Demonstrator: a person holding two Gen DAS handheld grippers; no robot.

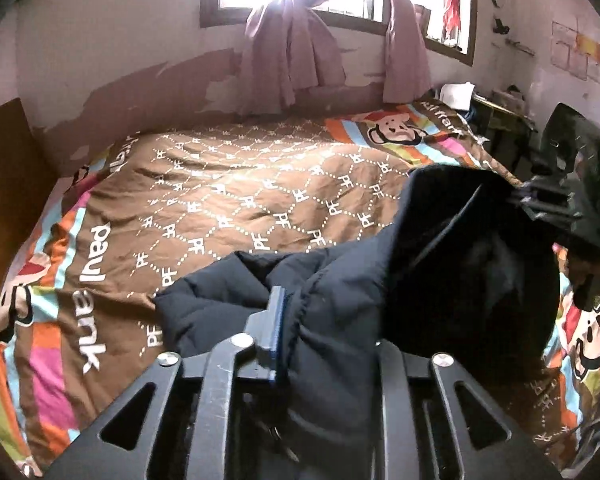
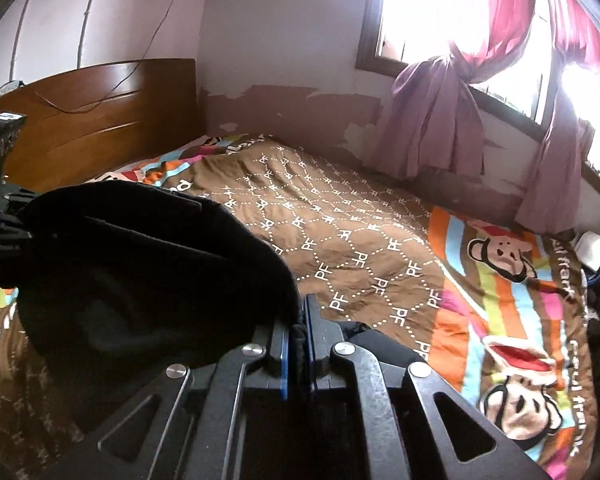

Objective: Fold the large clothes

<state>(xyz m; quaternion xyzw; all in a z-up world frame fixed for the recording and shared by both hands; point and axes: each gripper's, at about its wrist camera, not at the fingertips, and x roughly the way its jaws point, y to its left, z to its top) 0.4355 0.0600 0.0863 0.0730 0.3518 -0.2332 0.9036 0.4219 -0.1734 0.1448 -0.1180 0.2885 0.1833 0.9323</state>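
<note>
A dark navy puffer jacket (image 1: 340, 320) is held up over a bed covered by a brown monogrammed quilt (image 1: 236, 196). Its hem is pinched between the closed pads of the right gripper (image 2: 297, 332). The jacket's fabric lies between the left gripper's (image 1: 300, 320) fingers, whose grip cannot be told.

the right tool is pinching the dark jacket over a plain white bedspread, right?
Not quite. The right tool does pinch the dark jacket, but the bedspread is brown with white PF lettering and striped monkey-cartoon borders, as the right wrist view shows.
</note>
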